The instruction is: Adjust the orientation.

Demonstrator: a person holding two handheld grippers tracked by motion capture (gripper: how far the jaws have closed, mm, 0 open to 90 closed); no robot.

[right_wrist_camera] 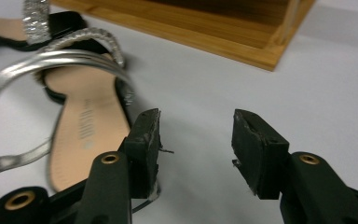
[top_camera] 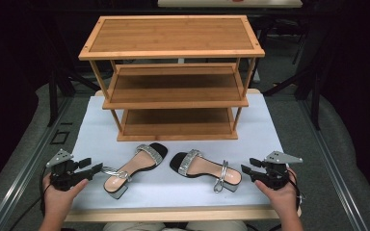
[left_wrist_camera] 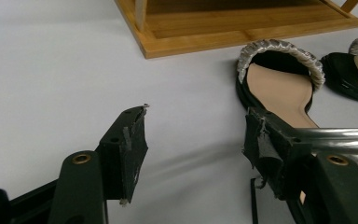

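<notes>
High view: your left hand (top_camera: 58,197) and right hand (top_camera: 282,195) come in at the near edge of the white table surface (top_camera: 94,125), one near each near corner. Your left gripper (top_camera: 89,169) sits near the near-left corner, jaws parted and gripping nothing, pointed at the heel of the left sandal (top_camera: 132,169). Your right gripper (top_camera: 248,169) sits near the near-right corner, jaws likewise apart and empty, just beside the heel of the right sandal (top_camera: 204,169).

In the left gripper view, your left gripper (left_wrist_camera: 193,140) frames bare surface, with one jaw in front of the left sandal's silver ankle strap (left_wrist_camera: 345,137); whether they touch you cannot tell. In the right gripper view, your right gripper (right_wrist_camera: 196,135) is wide open over bare surface, the right sandal (right_wrist_camera: 81,126) alongside.

Both sandals lie toe-to-toe along the near edge, toes turned toward the middle. Beyond them, toward the far edge, stands the three-tier wooden rack (top_camera: 173,38), its shelves bare.
</notes>
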